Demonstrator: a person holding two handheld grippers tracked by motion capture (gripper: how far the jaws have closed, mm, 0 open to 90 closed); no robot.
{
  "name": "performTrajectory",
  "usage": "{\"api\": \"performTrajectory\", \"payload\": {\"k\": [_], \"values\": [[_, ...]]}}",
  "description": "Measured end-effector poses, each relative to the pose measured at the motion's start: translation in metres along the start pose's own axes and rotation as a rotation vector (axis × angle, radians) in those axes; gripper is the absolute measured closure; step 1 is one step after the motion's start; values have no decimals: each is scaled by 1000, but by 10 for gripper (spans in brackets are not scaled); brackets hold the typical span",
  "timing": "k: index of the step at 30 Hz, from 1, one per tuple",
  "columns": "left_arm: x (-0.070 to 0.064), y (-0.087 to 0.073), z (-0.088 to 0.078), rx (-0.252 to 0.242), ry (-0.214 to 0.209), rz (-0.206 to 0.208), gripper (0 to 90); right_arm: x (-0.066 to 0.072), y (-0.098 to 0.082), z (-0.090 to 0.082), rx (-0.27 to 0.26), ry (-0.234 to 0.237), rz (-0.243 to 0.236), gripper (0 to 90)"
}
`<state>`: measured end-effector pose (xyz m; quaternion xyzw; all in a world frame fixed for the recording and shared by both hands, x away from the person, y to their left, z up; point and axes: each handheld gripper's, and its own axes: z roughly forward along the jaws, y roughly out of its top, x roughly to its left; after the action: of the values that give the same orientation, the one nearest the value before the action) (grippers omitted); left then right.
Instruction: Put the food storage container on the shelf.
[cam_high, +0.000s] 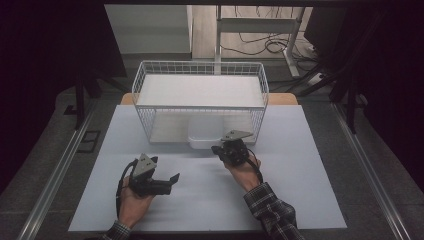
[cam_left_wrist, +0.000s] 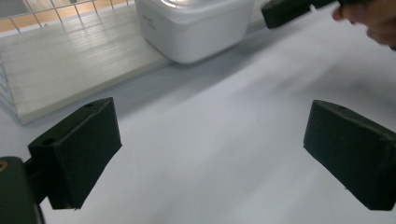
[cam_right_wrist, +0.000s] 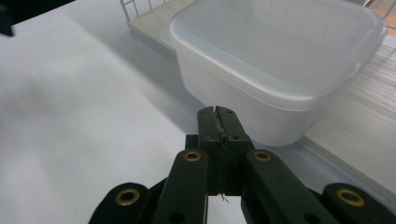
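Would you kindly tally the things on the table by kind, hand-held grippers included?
White wire rack: 1
White lidded plastic container: 1
Hand-held gripper: 2, left hand-held gripper open, right hand-held gripper shut
Total: 4

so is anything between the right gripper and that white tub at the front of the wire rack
Nothing visible. The right gripper, jaws shut and empty, points at the near wall of the tub, with bare table beneath. The left gripper sits open off to the side.
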<state>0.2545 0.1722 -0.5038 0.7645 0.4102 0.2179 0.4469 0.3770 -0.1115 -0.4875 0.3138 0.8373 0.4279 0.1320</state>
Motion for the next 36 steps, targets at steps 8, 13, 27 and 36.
{"api": "performTrajectory", "payload": {"k": [8, 13, 27, 36], "values": [[-13, -27, -17, 8, 12, 39, 17, 8, 5, 17, 7, 1, -34, 890], [-12, -32, -25, -18, 10, 28, 14, 7, 10, 27, 17, -31, -60, 891], [-12, -32, -21, -27, -33, 21, 15, -9, 23, 44, 25, -57, -48, 892], [-6, -33, -21, -34, -45, -22, 28, -15, 29, 53, 21, -64, -28, 892]]}}
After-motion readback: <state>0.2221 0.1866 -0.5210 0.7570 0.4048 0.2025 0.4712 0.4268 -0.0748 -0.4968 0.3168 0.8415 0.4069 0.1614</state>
